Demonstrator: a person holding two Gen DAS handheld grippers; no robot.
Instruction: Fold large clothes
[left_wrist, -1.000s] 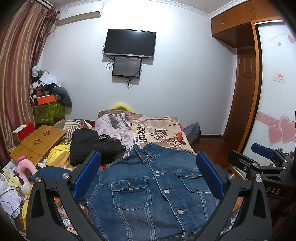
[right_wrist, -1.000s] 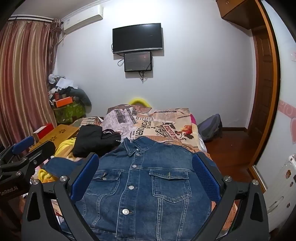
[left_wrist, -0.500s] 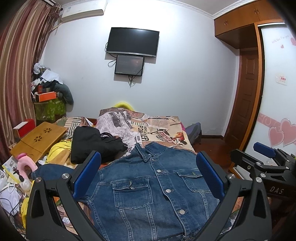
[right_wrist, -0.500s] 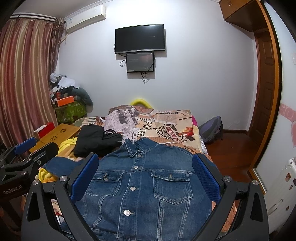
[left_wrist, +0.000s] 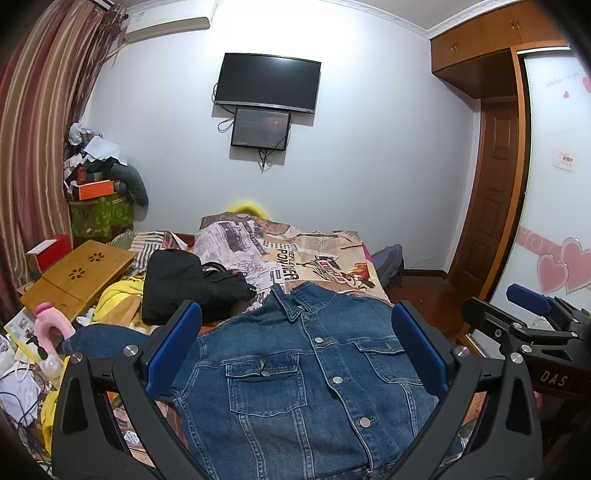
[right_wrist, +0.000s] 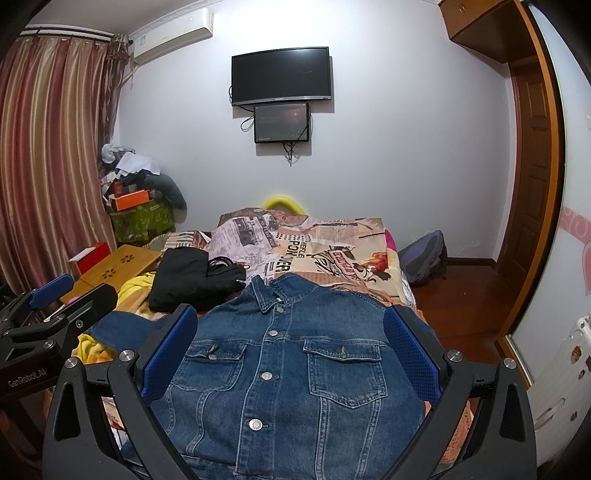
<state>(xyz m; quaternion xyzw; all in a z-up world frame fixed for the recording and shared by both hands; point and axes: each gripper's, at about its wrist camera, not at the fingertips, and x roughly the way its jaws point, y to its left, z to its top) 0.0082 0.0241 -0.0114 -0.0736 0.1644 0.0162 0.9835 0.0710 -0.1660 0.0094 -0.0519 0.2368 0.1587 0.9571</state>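
A blue denim jacket (left_wrist: 310, 373) lies flat, front up and buttoned, on the near end of the bed; it also shows in the right wrist view (right_wrist: 291, 365). One sleeve (left_wrist: 99, 341) spreads to the left. My left gripper (left_wrist: 295, 350) is open and empty, held above the jacket's chest. My right gripper (right_wrist: 291, 354) is open and empty, also above the chest. The right gripper shows at the right edge of the left wrist view (left_wrist: 532, 332); the left gripper shows at the left edge of the right wrist view (right_wrist: 51, 314).
A black garment (left_wrist: 184, 288) lies on the bed left of the collar. The printed bedspread (left_wrist: 295, 254) runs to the wall. A wooden lap table (left_wrist: 77, 277), yellow cloth (left_wrist: 118, 295) and clutter are left. A backpack (right_wrist: 424, 258) and door (right_wrist: 532, 184) are right.
Both grippers have tilted slightly, so the jacket sits a little lower in both views. Nothing was grasped; the jacket has not moved.
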